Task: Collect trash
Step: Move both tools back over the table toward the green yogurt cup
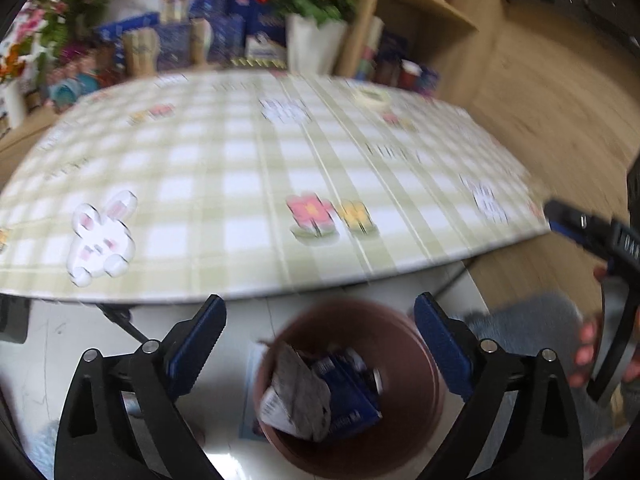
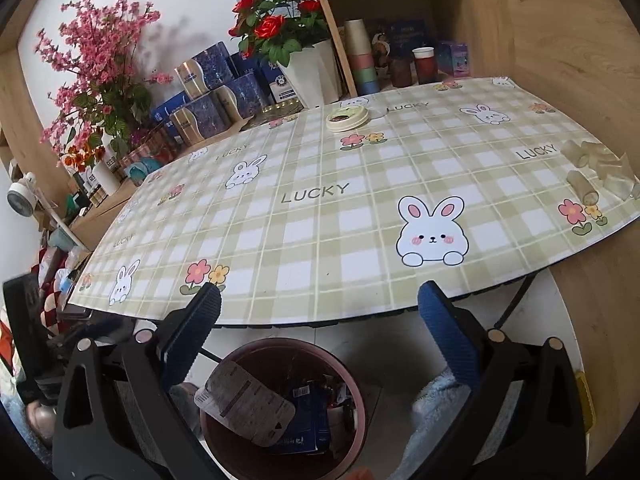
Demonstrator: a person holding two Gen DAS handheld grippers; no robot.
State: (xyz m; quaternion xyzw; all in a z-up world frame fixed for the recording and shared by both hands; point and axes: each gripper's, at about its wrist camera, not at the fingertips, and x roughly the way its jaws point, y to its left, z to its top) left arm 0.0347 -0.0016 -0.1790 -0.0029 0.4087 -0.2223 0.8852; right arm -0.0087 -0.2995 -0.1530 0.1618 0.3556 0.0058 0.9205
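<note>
Motion blur softens the left wrist view, where the left hand-held gripper (image 1: pixel 320 328) hangs over a brown bin (image 1: pixel 416 364) on the pale floor below the counter (image 1: pixel 248 160) edge. Its blue-padded jaws stand wide apart with nothing between them. Inside the bin lie a crumpled grey-white wrapper (image 1: pixel 296 396) and a dark blue packet (image 1: pixel 348 392) beside it. The counter's green plaid cloth with rabbits and flowers carries a roll of tape (image 1: pixel 372 98) near its far edge. At the right border the other hand-held gripper shows, with a person's fingers (image 1: pixel 586 350) around its handle. The right wrist view is sharp: the right hand-held gripper (image 2: pixel 320 312) sits just off the counter's (image 2: pixel 320 220) near edge, above the same bin (image 2: pixel 356 392), jaws spread wide and empty. A flat grey label-printed wrapper (image 2: pixel 244 404) leans on the bin's near-left rim, over the dark blue packet (image 2: pixel 308 420). On the counter the tape roll (image 2: pixel 346 118) lies toward the far side, and a cluster of crumpled clear tape pieces (image 2: pixel 596 168) sits at the right edge. Red roses in a white pot (image 2: pixel 316 76), pink blossoms (image 2: pixel 96 60) and blue boxes (image 2: pixel 224 88) stand behind the counter.
</note>
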